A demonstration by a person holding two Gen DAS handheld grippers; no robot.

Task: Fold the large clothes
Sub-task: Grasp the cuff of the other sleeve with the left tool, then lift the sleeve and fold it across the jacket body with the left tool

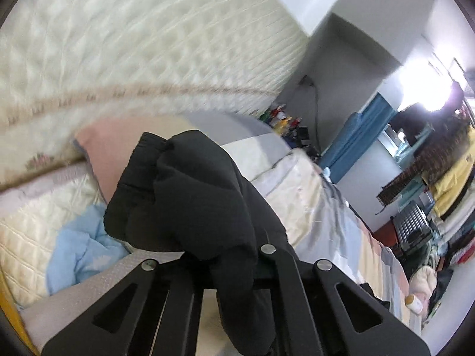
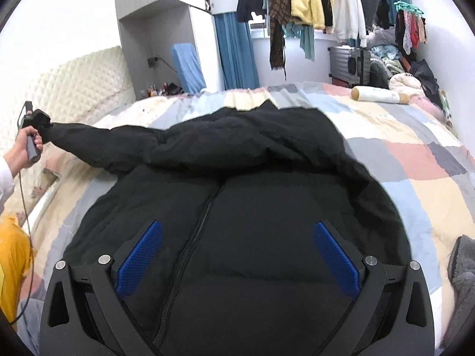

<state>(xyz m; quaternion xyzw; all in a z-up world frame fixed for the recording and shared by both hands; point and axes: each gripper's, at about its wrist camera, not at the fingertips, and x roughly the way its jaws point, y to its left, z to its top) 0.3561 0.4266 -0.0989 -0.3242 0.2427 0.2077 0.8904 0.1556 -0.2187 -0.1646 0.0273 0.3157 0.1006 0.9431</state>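
A large black puffer jacket (image 2: 243,195) lies front up on the patchwork bedspread (image 2: 409,148), zipper down the middle. My right gripper (image 2: 237,255) hovers open just above its lower body, blue pads (image 2: 335,261) wide apart and empty. My left gripper (image 2: 44,129), held in a hand at the far left, is shut on the cuff of the jacket's sleeve (image 2: 98,142) and holds it stretched out toward the headboard. In the left wrist view the sleeve (image 1: 190,195) bunches between the closed fingers and hides the fingertips.
A cream quilted headboard (image 1: 148,44) stands behind the bed. A pink pillow (image 1: 104,154) and a light blue cloth (image 1: 80,252) lie near it. A white bottle (image 2: 380,95) lies on the far bed. Hanging clothes (image 2: 305,0) and a suitcase (image 2: 350,62) fill the back right.
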